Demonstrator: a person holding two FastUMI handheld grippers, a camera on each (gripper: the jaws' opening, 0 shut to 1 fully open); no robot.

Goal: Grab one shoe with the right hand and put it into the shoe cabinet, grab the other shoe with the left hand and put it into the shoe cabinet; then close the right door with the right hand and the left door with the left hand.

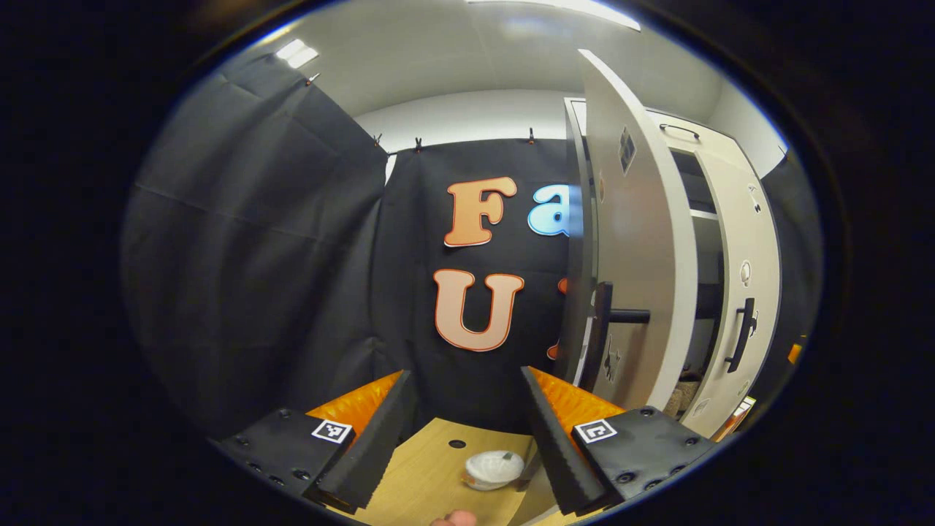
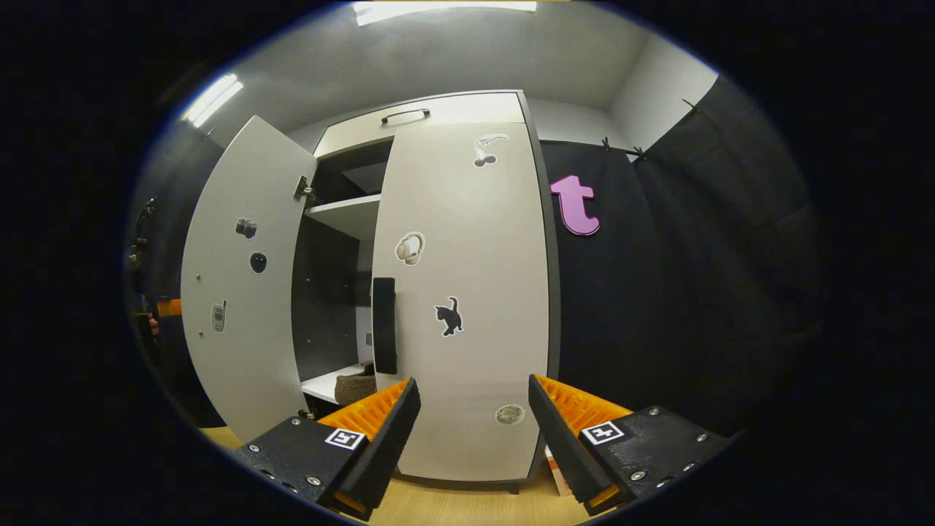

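Two doors hang on the shoe cabinet (image 2: pixel 350 212): the right door (image 2: pixel 467 292) is nearly closed, the left door (image 2: pixel 241 292) swung open at nine o'clock. A shoe (image 2: pixel 356 387) sits on the bottom shelf. The right gripper (image 2: pixel 473 424) and left gripper (image 1: pixel 464 416) are both released, empty.

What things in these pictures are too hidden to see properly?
- Shoe on the cabinet's bottom shelf, right gripper view: mostly behind the right door.
- Second shoe: left gripper view, cabinet inside blocked by the left door.
- White round thing on the floor: too small to identify.
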